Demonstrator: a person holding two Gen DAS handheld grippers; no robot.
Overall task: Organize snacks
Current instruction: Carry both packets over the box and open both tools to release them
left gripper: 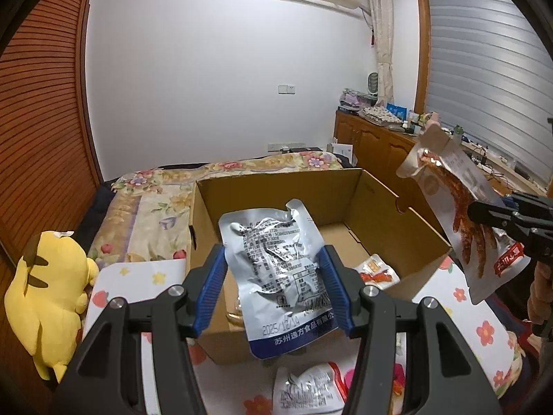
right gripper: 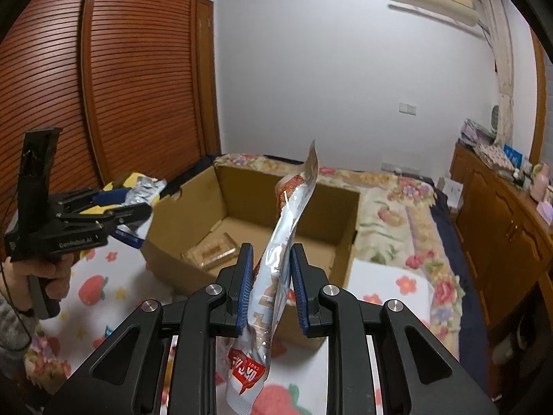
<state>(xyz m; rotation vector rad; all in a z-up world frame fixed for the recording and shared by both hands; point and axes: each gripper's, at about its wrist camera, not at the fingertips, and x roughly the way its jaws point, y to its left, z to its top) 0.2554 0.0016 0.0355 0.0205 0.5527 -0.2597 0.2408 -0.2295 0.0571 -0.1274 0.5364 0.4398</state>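
Behind your grippers a flowered bed point(left gripper: 155, 200) carries an open cardboard box point(left gripper: 376, 200) holding a few packets. Your left gripper point(left gripper: 274, 287) clamps a silver snack pouch point(left gripper: 280, 269) above the box's near wall. Your right gripper point(right gripper: 269, 283) is closed on a red-printed snack pouch point(right gripper: 287, 228), held upright before the box.

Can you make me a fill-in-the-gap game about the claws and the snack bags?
1. Each claw holds one snack ____.
2. The left claw grips a crinkly silver pouch above the open cardboard ____.
3. The plush toy beside the box is coloured ____.
4. The right claw is shut on a pouch picturing chicken ____.

Missing words: pouch; box; yellow; feet
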